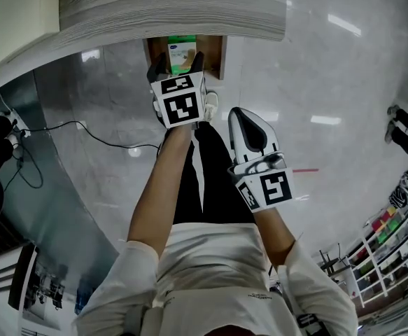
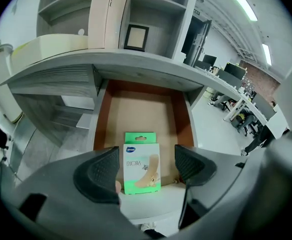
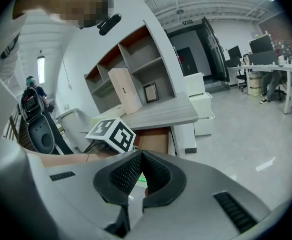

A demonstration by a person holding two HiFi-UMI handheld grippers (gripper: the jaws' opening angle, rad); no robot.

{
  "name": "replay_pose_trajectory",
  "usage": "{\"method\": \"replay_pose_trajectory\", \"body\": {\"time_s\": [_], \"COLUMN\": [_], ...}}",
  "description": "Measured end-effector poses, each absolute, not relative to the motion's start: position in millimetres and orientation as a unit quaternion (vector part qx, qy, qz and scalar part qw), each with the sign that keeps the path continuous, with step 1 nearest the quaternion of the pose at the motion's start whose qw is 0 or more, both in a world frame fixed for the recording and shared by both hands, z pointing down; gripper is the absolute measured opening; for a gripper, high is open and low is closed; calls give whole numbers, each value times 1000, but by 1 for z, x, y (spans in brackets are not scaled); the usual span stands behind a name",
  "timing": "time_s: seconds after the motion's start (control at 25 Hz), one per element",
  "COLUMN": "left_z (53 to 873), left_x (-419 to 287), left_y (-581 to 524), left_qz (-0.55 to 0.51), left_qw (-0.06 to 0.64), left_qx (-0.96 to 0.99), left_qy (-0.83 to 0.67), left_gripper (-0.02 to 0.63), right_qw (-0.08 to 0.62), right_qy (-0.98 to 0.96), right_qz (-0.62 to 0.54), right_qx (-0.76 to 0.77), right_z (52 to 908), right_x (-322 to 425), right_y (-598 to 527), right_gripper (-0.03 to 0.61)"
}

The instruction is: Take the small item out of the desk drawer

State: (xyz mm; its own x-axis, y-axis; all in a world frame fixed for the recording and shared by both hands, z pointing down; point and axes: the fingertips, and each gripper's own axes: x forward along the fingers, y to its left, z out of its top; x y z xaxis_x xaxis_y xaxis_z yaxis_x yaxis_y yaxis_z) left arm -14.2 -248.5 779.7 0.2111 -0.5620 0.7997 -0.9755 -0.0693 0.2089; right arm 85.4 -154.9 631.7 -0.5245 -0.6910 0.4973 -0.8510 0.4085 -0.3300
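Observation:
A small green and white box of plasters point(image 2: 141, 168) stands upright near the front of the open desk drawer point(image 2: 101, 119), whose floor is brown. My left gripper point(image 2: 148, 151) reaches into the drawer with its jaws spread wide on either side of the box, and the pads do not press on it. In the head view the box point(image 1: 181, 51) shows just past the left gripper point(image 1: 180, 63), inside the drawer point(image 1: 216, 56). My right gripper point(image 1: 237, 112) hangs back over the person's legs. Its jaws point(image 3: 140, 154) are shut with nothing between them.
The grey wood-grain desk top point(image 1: 176, 12) overhangs the drawer, with open shelves point(image 2: 151, 9) and a small picture frame point(image 2: 136, 37) on it. Black cables point(image 1: 85, 128) trail over the floor at the left. A storage rack point(image 1: 392, 236) stands at the lower right.

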Motion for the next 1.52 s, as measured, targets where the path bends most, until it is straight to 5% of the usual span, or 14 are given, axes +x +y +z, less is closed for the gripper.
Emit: {"method": "replay_pose_trajectory", "body": {"time_s": [1.52], "left_z": [835], "left_x": [-13], "left_y": [-262], "left_qz": [333], "left_qw": [404], "left_qx": [622], "left_qy": [-582], "left_gripper": [330], "right_qw": [152], "right_qy": [-815], "right_qz": [311], "right_qx": [465], "right_z": [658], "right_x": [94], "right_y": [-155], "right_gripper": [31]}}
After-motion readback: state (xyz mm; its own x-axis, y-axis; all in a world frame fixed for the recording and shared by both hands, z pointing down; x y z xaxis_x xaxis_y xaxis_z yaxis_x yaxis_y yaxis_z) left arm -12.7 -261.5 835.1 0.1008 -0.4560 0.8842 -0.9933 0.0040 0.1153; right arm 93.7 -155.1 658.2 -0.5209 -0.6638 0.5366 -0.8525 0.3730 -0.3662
